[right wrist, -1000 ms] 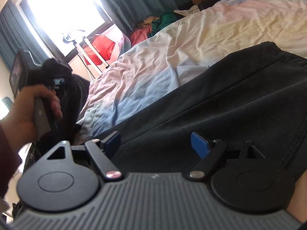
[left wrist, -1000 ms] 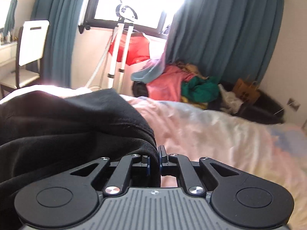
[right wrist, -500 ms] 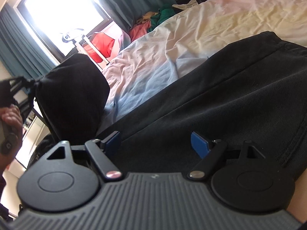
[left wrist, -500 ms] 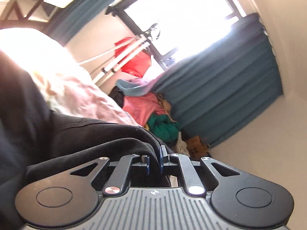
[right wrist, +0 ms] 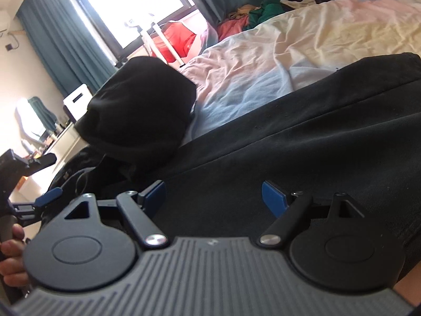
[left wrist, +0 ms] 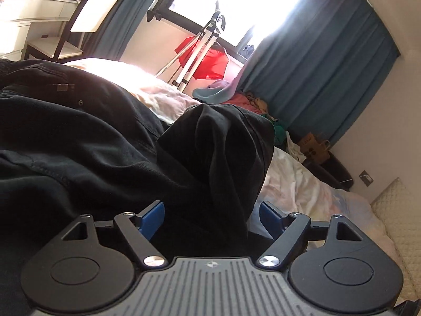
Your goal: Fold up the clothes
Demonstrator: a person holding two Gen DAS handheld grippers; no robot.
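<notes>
A black garment (left wrist: 79, 137), trousers by the look of it, lies on the pastel bed sheet (right wrist: 302, 39). Part of it is bunched into a raised black hump (left wrist: 223, 144), also seen in the right wrist view as a hump (right wrist: 139, 110). My left gripper (left wrist: 211, 218) is open, its blue pads (left wrist: 151, 218) wide apart with black cloth lying loose between them. My right gripper (right wrist: 214, 198) is open too, low over a flat stretch of the black garment (right wrist: 315, 137). The left gripper's blue pad (right wrist: 50, 194) and a hand (right wrist: 13, 250) show at the far left.
A pile of coloured clothes (left wrist: 252, 102) lies below the teal curtains (left wrist: 315, 65). A stand with a red item (left wrist: 208, 58) is by the window. There is a white chair (left wrist: 92, 8) and desk (left wrist: 31, 10) at left, a paper bag (left wrist: 313, 150), and a quilted pillow (left wrist: 394, 210) at right.
My left gripper was shut on the black cloth's edge, swung it up and over, and now stands open with the cloth let go and bunched ahead. The right gripper stayed open and nearly still.
</notes>
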